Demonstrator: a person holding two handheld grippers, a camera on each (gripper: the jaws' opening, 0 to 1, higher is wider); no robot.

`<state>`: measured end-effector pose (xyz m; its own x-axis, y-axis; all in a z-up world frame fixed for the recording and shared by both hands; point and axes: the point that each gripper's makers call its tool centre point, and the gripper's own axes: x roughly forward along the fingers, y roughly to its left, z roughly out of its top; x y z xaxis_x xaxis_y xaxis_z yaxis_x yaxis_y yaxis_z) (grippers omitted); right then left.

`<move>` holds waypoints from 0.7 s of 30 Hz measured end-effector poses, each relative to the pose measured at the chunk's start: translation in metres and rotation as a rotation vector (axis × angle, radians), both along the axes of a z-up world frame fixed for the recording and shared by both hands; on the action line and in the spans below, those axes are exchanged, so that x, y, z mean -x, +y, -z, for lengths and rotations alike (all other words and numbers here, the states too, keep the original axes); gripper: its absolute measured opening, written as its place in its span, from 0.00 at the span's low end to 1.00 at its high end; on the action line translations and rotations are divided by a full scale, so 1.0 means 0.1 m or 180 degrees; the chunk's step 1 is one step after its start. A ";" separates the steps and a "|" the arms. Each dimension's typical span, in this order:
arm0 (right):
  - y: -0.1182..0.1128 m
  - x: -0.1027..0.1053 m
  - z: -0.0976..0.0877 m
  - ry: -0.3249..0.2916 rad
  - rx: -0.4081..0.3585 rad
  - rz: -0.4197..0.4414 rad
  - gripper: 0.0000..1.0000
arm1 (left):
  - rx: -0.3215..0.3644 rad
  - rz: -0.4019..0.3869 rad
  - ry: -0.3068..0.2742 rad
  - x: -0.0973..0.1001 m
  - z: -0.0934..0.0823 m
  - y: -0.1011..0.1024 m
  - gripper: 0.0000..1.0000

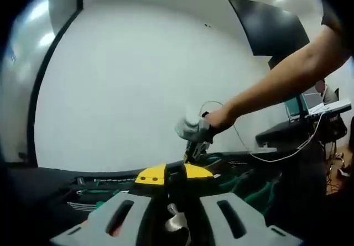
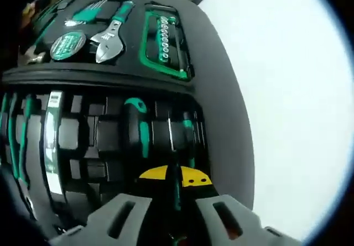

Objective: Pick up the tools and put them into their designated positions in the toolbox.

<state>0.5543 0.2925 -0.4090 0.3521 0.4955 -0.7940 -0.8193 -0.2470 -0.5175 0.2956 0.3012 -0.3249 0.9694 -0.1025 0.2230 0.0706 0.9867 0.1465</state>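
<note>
toolbox beside socket rail

Within the toolbox, the tray is matt black plastic; its wrench has bright bare metal jaws, beside glossy green plastic screwdriver handles. The grey jaws look matt plastic.

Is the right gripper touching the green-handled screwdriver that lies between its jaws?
Cannot tell. In the right gripper view, the green-handled screwdriver runs between the right gripper jaws, but the contact point is dark and hidden.
</note>
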 end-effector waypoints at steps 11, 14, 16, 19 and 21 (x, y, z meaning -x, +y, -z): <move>-0.32 -0.26 -0.61 0.0228 -0.2026 0.1324 0.00 | 0.0025 0.0019 -0.0013 0.01 -0.01 -0.01 0.12; -0.41 -0.33 -0.31 0.0284 -0.2291 0.1680 0.00 | 0.0001 0.0004 0.0012 0.00 0.01 -0.03 0.12; -0.38 -0.41 -0.26 0.0415 -0.2550 0.1790 0.00 | -0.0038 -0.0016 0.0040 0.00 0.03 -0.05 0.12; -0.37 -0.37 -0.23 0.0424 -0.2794 0.1796 0.00 | -0.0095 -0.0054 0.0084 -0.02 0.06 -0.03 0.12; -0.40 -0.35 -0.18 0.0513 -0.2831 0.1923 0.00 | -0.0135 -0.0077 0.0124 -0.04 0.10 -0.04 0.12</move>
<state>0.5893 0.2528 -0.3908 0.6545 0.6960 -0.2951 -0.7540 0.6296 -0.1873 0.2993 0.2976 -0.3345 0.9796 -0.0875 0.1811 0.0533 0.9811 0.1858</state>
